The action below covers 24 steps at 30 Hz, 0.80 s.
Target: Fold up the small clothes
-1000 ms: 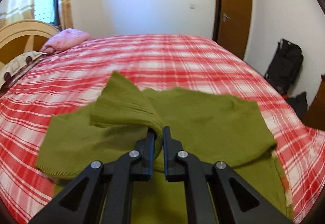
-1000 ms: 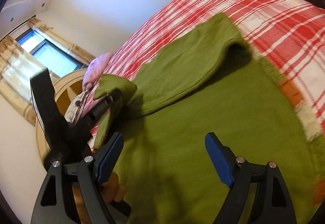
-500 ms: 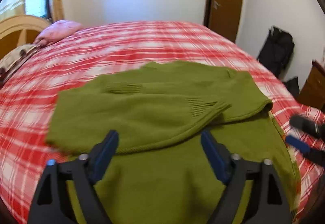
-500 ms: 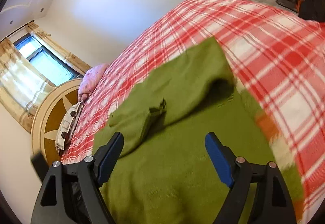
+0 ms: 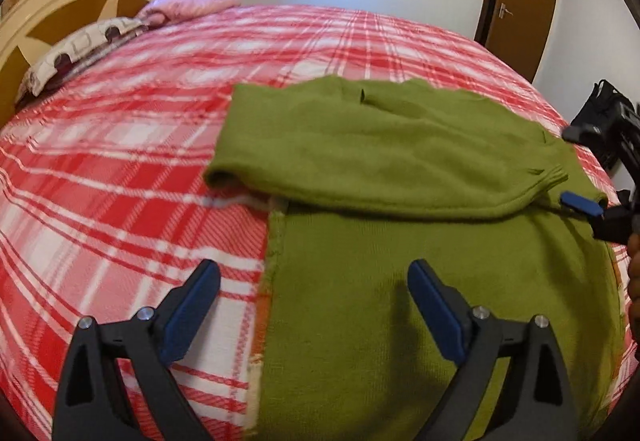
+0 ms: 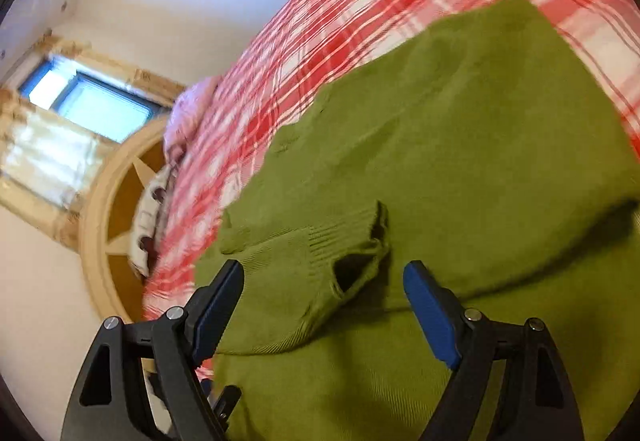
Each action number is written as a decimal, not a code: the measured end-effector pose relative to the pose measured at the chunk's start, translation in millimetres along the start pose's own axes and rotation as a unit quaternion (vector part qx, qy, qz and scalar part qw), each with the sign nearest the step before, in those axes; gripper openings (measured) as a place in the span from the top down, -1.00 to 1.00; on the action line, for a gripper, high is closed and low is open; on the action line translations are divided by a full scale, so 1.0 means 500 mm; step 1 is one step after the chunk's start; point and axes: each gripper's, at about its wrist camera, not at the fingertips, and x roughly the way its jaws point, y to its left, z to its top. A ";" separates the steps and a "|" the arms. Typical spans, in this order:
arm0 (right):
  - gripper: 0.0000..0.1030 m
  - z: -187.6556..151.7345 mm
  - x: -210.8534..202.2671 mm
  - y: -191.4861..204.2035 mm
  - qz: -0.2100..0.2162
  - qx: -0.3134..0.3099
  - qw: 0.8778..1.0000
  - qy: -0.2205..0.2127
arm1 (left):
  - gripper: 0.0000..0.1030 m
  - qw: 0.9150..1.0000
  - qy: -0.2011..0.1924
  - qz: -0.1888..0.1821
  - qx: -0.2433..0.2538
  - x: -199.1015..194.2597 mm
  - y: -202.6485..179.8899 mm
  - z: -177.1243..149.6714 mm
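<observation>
Here the green knit sweater (image 5: 400,261) lies flat on the bed (image 5: 120,161), over its red-and-white plaid cover, with both sleeves folded across the chest so that the body forms a narrow rectangle. The ribbed cuff (image 6: 352,241) of the upper sleeve rests loose on the fabric, held by nothing; it sits where it does because the sleeves are laid inward first, leaving clean side edges for the fold to follow.

The left gripper (image 5: 314,305) hangs above the sweater's left side edge, near the hem end, its blue-padded jaws wide apart and empty: one finger is over the plaid, the other over the knit, straddling the seam as if to take that edge. The right gripper (image 6: 320,305) hovers just short of the cuff; its jaws have just been closing a little but stand apart, with the cuff ahead of them and no cloth pinched. In the left wrist view it appears at the sweater's right border (image 5: 580,201).

The likely next step is a lengthwise fold of the body. Pillows (image 5: 80,45) and headboard (image 5: 52,13) lie well apart from the work.
</observation>
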 end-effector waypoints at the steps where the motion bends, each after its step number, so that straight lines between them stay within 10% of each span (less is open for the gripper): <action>1: -0.30 0.002 0.016 0.008 -0.012 -0.013 1.000 0.010 | -0.87 1.000 0.005 -0.002 -0.008 0.009 0.002 -0.003; 5: -0.16 -0.007 0.045 0.045 -0.077 -0.074 0.994 0.005 | -0.87 1.000 -0.009 0.010 0.005 0.008 -0.005 -0.013; 7: 0.78 -0.014 0.055 0.058 -0.096 -0.100 0.990 0.010 | -0.90 1.000 -0.013 0.007 0.002 0.007 -0.001 -0.016; 8: 0.90 -0.019 0.062 0.054 -0.094 -0.099 0.990 0.021 | -0.90 1.000 -0.017 0.004 -0.003 0.006 0.002 -0.017; 24: 0.91 0.045 -0.112 0.153 -0.110 -0.264 0.952 -0.107 | -0.91 0.995 -0.013 0.046 -0.087 0.036 0.055 0.044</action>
